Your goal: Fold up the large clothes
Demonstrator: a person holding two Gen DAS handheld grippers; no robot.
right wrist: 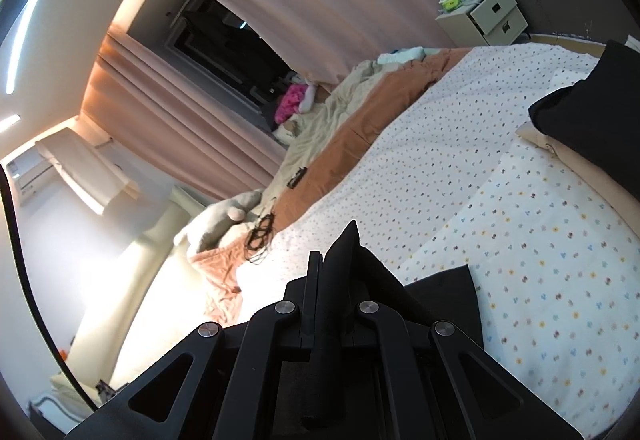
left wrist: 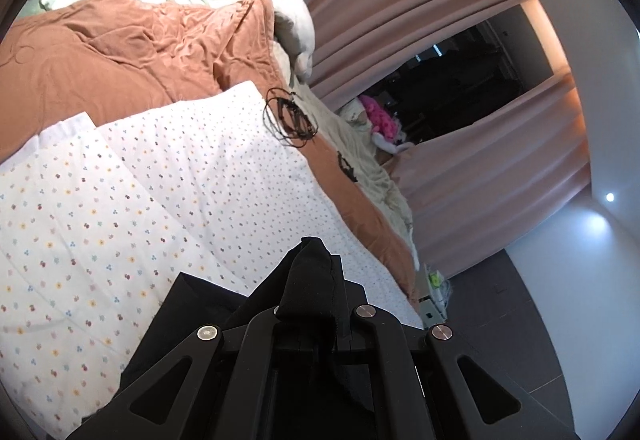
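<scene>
The left gripper (left wrist: 310, 272) was clamped tight on a bunched fold of the black garment (left wrist: 192, 304) at the bottom centre of its view, cloth poking up between the jaws. The right gripper (right wrist: 340, 264) was pinched just as firmly on another edge of it, low in its own frame. The garment spread over the white dotted sheet (left wrist: 120, 180), lower middle of each view. Orange quilt (left wrist: 120, 52) lay at upper left of the left view, a coil of black cord (left wrist: 290, 118) near centre, pink curtains (left wrist: 400, 20) at upper right.
</scene>
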